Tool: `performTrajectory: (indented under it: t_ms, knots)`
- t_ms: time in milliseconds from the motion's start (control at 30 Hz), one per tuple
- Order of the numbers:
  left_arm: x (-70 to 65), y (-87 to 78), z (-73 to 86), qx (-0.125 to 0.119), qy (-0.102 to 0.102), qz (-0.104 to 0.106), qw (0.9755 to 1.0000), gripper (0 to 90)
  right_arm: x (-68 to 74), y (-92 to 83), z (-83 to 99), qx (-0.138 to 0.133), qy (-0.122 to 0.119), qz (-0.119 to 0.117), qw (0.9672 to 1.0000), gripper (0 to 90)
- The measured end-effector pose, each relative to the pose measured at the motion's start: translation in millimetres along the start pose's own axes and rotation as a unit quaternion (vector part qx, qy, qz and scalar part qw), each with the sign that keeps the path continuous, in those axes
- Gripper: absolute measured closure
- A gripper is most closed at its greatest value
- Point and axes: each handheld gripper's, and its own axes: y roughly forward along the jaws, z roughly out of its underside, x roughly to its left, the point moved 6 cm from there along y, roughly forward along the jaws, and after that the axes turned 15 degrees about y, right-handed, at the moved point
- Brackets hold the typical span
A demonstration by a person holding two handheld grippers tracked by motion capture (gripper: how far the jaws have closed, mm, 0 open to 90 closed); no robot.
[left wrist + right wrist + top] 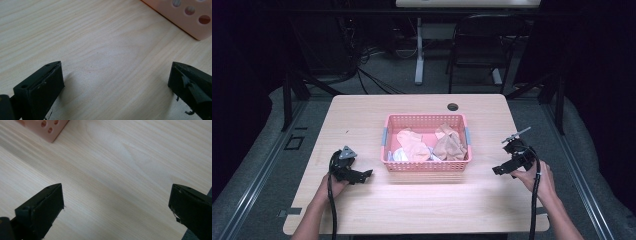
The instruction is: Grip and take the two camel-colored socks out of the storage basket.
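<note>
The left gripper rests low over bare table with its jaws spread wide and holding nothing; the right gripper is the same, on the far side of the pink basket. Between them the basket holds crumpled cloths, untouched. By the look of it nothing is done yet: every cloth is left to handle

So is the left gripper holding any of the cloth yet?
No: the left gripper has its jaws wide apart over bare table, beside the pink basket.
</note>
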Motion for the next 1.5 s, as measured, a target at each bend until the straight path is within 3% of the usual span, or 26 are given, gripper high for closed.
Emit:
performTrajectory:
  t_ms: [33,200,367,533,700,833,967,1233,1400,1500]
  knots:
    - [-0.2,-0.3,0.2,0.001,0.000,-0.001,1.0000,0.0,2.2,-1.3,-1.0,-0.002,0.004,-0.009,0.9999,0.0]
    - [-0.4,-0.5,0.3,0.000,-0.001,-0.001,1.0000,0.0,8.1,-13.0,-10.0,0.003,-0.009,-0.007,0.9999,0.0]
    - [-0.3,-0.6,0.3,0.001,0.000,-0.001,1.0000,0.0,25.9,-30.3,-30.0,-0.012,-0.025,-0.024,0.9993,0.0]
    - [-0.3,-0.6,0.4,0.001,0.000,-0.001,1.0000,0.0,38.2,-39.5,-42.8,-0.010,-0.045,-0.018,0.9988,0.0]
    - [-0.3,-0.6,0.3,0.001,0.000,-0.001,1.0000,0.0,63.0,-50.0,-65.3,-0.027,-0.068,-0.029,0.9969,3.8]
    - [-0.4,-0.6,0.3,0.000,-0.001,-0.001,1.0000,0.0,72.9,-51.6,-74.8,-0.023,-0.078,-0.027,0.9963,3.3]
    - [-0.3,-0.6,0.4,0.001,0.000,-0.001,1.0000,0.0,93.5,-51.6,-91.4,-0.021,-0.098,-0.035,0.9944,3.7]
    - [-0.3,-0.6,0.4,0.001,0.000,-0.001,1.0000,0.0,122.0,-41.0,-106.9,-0.009,-0.126,-0.047,0.9908,22.7]
    - [-0.3,-0.7,0.4,0.001,0.000,-0.001,1.0000,0.0,132.8,-31.4,-111.8,-0.004,-0.125,-0.056,0.9906,30.8]
    - [-0.4,-0.8,0.5,0.001,0.000,-0.001,1.0000,0.0,138.4,-19.7,-113.9,0.017,-0.128,-0.057,0.9899,40.3]
